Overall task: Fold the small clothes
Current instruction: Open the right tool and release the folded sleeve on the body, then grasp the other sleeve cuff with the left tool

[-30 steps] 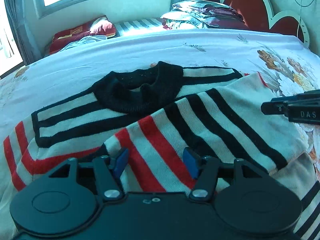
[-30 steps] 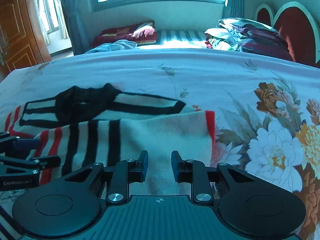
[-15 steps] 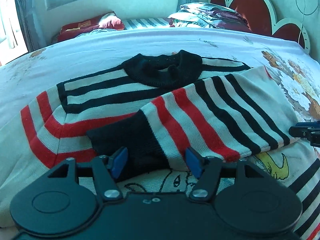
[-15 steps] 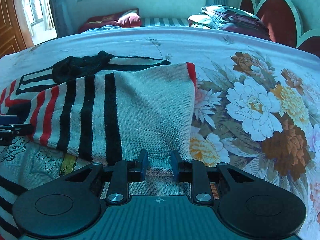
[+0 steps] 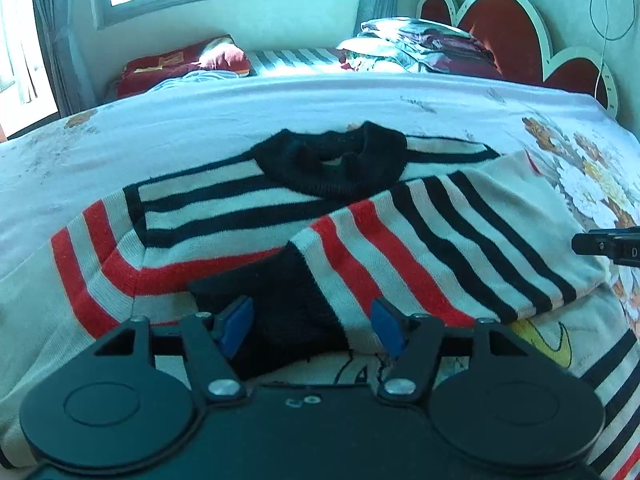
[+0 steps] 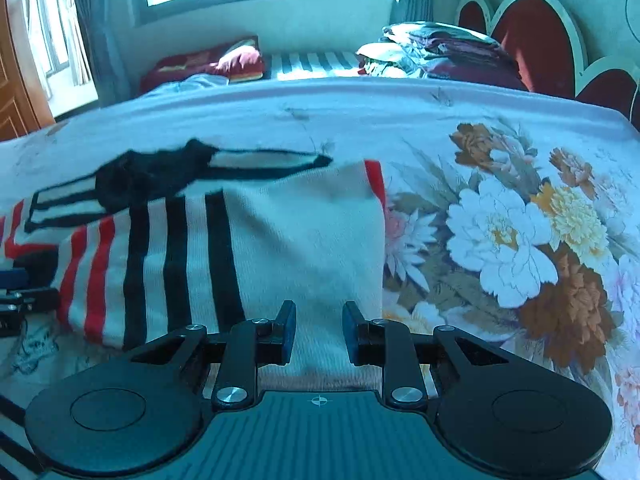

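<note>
Sweater (image 5: 360,220), striped, seemingly sleeve folded across.

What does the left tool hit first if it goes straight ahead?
Likely the black cuff of the folded sleeve, lying between the open left tool fingers; height above it is unclear.

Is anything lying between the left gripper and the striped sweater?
Nothing visible. The left gripper sits with open jaws right over the folded sleeve's black cuff on the striped sweater.

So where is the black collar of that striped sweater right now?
In the left wrist view the black collar sits at centre, at the far end of the striped sweater on the bed, beyond the folded-over sleeve.
</note>
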The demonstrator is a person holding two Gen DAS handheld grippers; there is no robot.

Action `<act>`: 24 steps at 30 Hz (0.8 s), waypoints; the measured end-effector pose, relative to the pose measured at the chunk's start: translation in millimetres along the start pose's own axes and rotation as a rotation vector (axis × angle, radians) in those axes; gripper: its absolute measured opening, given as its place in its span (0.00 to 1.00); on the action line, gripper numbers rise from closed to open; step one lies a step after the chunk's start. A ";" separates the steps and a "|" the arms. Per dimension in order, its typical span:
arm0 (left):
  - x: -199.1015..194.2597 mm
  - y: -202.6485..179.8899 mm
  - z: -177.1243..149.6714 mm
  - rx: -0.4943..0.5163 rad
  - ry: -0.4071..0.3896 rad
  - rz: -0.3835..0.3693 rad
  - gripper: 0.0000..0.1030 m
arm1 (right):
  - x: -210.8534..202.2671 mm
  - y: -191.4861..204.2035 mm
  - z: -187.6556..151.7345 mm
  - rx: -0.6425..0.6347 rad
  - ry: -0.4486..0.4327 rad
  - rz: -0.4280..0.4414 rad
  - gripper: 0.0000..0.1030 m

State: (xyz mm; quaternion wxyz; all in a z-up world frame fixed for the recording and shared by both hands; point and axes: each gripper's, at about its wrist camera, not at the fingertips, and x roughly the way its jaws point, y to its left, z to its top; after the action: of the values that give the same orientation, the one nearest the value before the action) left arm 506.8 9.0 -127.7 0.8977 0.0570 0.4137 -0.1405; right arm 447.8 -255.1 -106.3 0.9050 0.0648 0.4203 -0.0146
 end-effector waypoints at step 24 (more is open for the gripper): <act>33.9 -4.3 15.0 0.015 0.066 0.052 0.69 | 82.4 59.6 44.7 -0.136 0.062 0.048 0.24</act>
State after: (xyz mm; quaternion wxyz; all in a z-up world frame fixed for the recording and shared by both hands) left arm 537.4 -5.3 -143.6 0.8864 0.0791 0.4404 -0.1184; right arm 539.8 -199.5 -134.4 0.8939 0.0136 0.4465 0.0375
